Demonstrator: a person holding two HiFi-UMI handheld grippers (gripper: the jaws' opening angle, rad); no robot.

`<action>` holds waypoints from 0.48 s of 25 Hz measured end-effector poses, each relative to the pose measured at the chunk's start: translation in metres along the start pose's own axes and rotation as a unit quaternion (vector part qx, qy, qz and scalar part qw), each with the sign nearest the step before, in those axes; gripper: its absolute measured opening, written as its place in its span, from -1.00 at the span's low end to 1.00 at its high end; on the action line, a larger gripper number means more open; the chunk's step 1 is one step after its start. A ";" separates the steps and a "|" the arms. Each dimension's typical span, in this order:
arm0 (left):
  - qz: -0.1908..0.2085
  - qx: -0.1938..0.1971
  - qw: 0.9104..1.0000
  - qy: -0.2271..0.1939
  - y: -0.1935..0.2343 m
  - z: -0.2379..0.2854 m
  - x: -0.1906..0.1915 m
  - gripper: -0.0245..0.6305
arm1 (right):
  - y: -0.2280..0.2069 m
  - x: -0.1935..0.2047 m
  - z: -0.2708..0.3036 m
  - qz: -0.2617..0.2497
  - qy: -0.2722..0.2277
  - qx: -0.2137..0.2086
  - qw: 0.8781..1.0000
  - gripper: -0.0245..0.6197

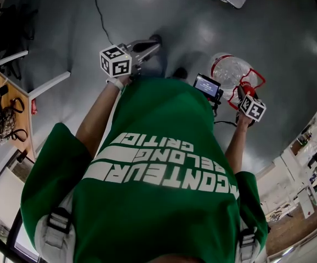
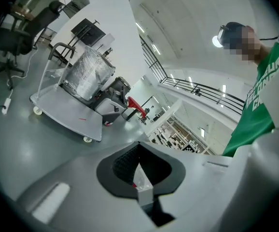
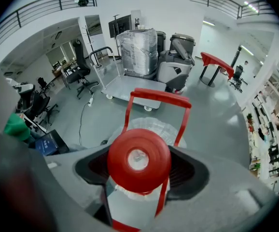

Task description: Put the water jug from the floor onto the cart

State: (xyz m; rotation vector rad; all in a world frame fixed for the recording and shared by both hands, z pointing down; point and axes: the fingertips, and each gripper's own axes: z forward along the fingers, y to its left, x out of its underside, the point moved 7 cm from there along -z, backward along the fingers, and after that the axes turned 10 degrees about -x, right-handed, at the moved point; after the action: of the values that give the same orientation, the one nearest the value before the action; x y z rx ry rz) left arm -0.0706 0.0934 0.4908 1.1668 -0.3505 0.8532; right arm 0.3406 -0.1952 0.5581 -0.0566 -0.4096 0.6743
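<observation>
The water jug (image 1: pixel 228 69) is clear plastic with a red cap (image 3: pixel 138 159) and a red carrying frame (image 3: pixel 158 98). It hangs off the floor in front of me on the right. My right gripper (image 1: pixel 242 93) is shut on its neck just under the cap, and in the right gripper view the right gripper (image 3: pixel 139 170) has the cap filling the gap between its jaws. My left gripper (image 1: pixel 154 41) points forward over the grey floor, shut and holding nothing; the left gripper (image 2: pixel 138 172) shows its pads together. The flat grey cart (image 3: pixel 130 88) stands ahead, also the cart (image 2: pixel 67 115).
A foil-wrapped box (image 3: pixel 138 52) and grey machines (image 3: pixel 178 57) fill the cart's far end. A red table (image 3: pixel 216 62) is right of it, office chairs (image 3: pixel 81 74) left. A wooden desk (image 1: pixel 7 111) is at my left, shelves (image 1: pixel 312 158) at my right, a cable (image 1: pixel 101 15) on the floor.
</observation>
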 end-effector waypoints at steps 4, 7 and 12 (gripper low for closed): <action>-0.008 -0.013 1.000 -0.007 0.025 -0.002 -0.016 -0.90 | 0.012 -0.033 0.009 -0.011 -0.002 -0.005 1.000 0.03; -0.008 -0.011 1.000 -0.010 0.036 0.000 -0.033 -0.90 | 0.019 -0.054 0.013 -0.013 -0.006 -0.006 1.000 0.03; -0.007 -0.006 1.000 -0.009 0.059 -0.001 -0.056 -0.90 | 0.030 -0.083 0.021 -0.009 -0.007 0.002 1.000 0.03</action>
State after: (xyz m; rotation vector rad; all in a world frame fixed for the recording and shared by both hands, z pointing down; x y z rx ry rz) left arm -0.1509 0.0793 0.4931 1.1650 -0.3617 0.8284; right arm 0.2560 -0.2247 0.5431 -0.0439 -0.4222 0.6592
